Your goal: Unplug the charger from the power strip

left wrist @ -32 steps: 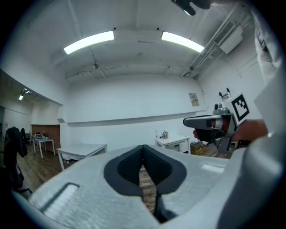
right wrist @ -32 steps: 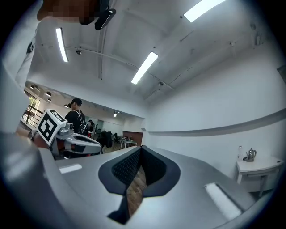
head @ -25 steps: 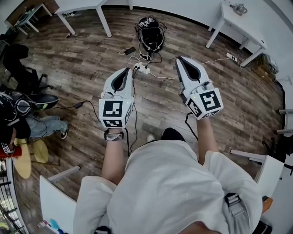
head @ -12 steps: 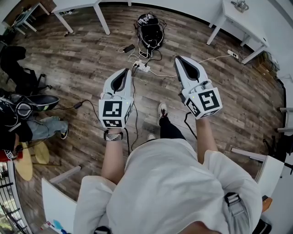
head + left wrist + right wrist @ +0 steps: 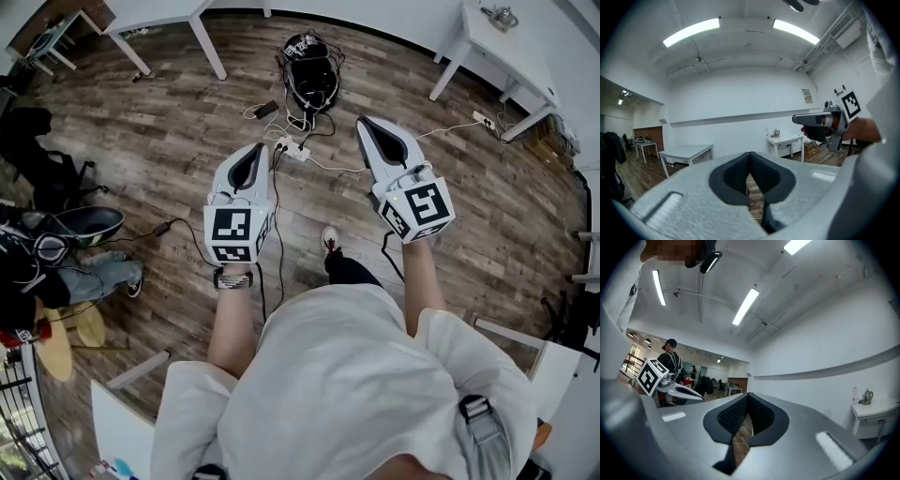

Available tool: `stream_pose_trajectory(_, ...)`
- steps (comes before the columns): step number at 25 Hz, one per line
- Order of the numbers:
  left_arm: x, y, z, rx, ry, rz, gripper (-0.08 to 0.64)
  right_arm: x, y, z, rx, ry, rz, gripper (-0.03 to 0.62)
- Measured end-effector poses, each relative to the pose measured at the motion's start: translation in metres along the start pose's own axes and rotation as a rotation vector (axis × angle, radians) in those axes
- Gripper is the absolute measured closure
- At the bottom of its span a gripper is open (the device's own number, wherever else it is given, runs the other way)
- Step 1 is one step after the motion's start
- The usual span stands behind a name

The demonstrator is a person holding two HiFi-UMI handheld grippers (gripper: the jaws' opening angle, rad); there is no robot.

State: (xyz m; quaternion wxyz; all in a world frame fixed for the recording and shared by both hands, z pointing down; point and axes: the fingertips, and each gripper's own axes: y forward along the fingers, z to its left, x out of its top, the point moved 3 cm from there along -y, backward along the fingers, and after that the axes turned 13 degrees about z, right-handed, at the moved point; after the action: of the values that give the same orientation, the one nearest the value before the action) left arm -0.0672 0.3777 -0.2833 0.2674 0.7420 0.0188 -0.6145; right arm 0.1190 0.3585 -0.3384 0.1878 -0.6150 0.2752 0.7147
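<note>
A white power strip [image 5: 294, 147] lies on the wooden floor ahead of me, with a white plug [image 5: 280, 142] at its left end and several cables running off it. I cannot make out the charger itself at this distance. My left gripper [image 5: 255, 150] is held level in the air, shut and empty, its tip just left of the strip in the head view. My right gripper [image 5: 368, 126] hangs to the strip's right, also shut and empty. In the left gripper view the pads [image 5: 750, 161] meet. In the right gripper view the pads [image 5: 746, 401] meet too.
A black bag [image 5: 312, 75] with tangled cables sits just beyond the strip, and a small black adapter [image 5: 266, 110] lies to its left. White tables [image 5: 169, 11] stand at the back. A seated person [image 5: 56, 262] and a chair are at left. Another strip [image 5: 484, 119] lies at right.
I have stepped forward: the power strip and bag have slid closer in the head view, and my foot has come forward. Both grippers travelled with me and stayed shut.
</note>
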Motion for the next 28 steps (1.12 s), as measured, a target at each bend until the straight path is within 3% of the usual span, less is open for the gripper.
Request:
stream_pose_trajectory(20,0.028,0.168,0.046,0.052,-0.067,0.069,0.557,-0.025,0.134,-0.132,0.075,0.054,0.079,0.592)
stream_pose_trajectory(28,0.017,0.211,0.066,0.075,-0.098,0.131,0.557,-0.045,0.173,-0.163,0.093,0.077,0.133,0.591)
